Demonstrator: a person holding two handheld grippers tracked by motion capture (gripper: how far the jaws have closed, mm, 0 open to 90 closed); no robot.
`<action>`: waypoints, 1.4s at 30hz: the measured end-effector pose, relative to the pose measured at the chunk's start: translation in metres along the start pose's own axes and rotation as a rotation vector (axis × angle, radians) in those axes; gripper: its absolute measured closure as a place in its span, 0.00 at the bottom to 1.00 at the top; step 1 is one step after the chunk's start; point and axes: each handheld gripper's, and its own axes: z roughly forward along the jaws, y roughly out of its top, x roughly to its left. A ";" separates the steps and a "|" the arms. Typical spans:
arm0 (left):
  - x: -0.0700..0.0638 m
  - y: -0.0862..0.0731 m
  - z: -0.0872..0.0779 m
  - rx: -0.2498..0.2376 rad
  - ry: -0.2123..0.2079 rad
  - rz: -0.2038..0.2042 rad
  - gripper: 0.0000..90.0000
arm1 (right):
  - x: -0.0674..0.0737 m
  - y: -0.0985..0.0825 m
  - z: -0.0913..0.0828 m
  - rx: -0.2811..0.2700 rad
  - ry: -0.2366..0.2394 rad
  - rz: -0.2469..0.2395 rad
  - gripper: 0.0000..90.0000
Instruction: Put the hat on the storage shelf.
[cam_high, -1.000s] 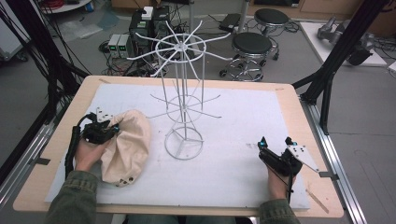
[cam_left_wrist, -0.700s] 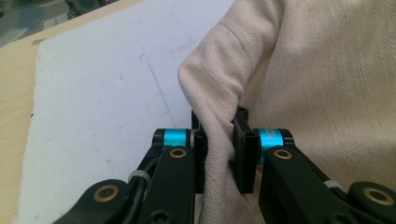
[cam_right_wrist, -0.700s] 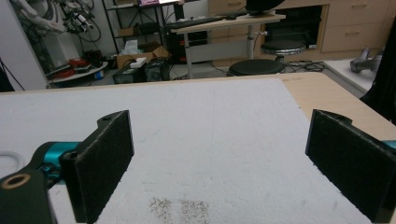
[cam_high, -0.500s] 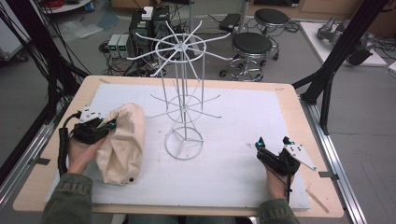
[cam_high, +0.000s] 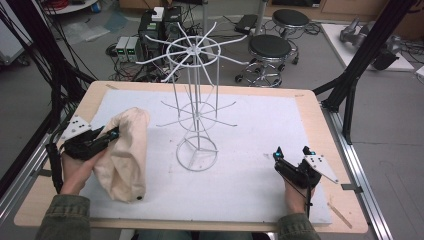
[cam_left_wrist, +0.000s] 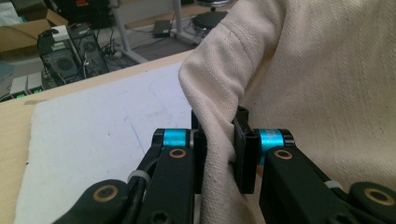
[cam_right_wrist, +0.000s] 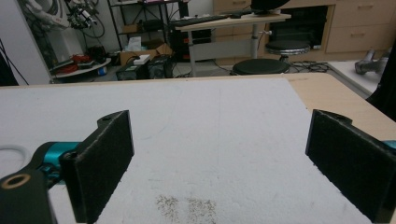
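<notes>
Cloth bag (cam_left_wrist: 299, 79) between left hand-held gripper (cam_left_wrist: 219, 144) jaws

A research lab, judging by its fittings: a wooden table (cam_high: 310, 107) stood framed by black struts (cam_high: 367, 47), with computer towers (cam_high: 160, 22) and tangled cables (cam_high: 30, 60) on the grey floor behind it, beside round black stools (cam_high: 270, 47) and a desk (cam_right_wrist: 233, 21).

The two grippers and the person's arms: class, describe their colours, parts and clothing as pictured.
The left gripper and right gripper are black, with cyan bands and brass-coloured pivot rings near the jaws, flat black pads, a grey three-cornered dotted plate on top and a black trailing cable. The sleeves are olive green.
</notes>
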 end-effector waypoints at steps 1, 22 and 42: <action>0.000 0.001 -0.003 -0.009 -0.001 -0.003 0.90 | 0.000 0.000 0.000 0.000 0.000 0.000 0.07; -0.009 0.059 -0.080 -0.326 -0.102 0.000 0.90 | 0.001 0.001 -0.001 -0.007 -0.007 0.001 0.07; -0.019 0.128 -0.110 -0.606 -0.149 0.037 0.90 | 0.003 0.001 -0.002 -0.011 -0.004 -0.008 0.07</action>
